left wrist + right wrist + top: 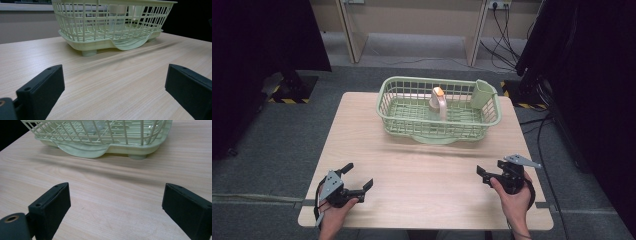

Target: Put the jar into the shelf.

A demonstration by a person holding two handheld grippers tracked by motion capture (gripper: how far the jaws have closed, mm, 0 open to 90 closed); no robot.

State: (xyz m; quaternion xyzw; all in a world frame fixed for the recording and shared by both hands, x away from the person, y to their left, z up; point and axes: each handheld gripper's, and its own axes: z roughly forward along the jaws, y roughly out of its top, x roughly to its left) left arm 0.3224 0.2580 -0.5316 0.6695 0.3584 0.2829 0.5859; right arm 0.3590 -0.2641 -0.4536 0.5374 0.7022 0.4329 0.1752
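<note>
A pale green wire dish basket (412, 127) stands at the back middle of the wooden table (422, 165). Inside it a clear mug (438, 103) with an orange top stands upright, and a green cutlery cup (482, 94) hangs in its right corner. My left gripper (358, 176) rests near the front left edge, open, with nothing between its jaws. Near the front right, my right gripper (490, 168) is open and empty too. In the left gripper view my left gripper (113, 87) faces the basket (82, 27) and the mug (117, 15) behind the wires. In the right gripper view my right gripper (116, 205) faces the basket (82, 147).
Bare tabletop lies between both grippers and the basket. Black curtains (257, 45) hang at both sides of the room. Cables (504, 45) run on the floor at the back right, beside a hazard-striped base (524, 102).
</note>
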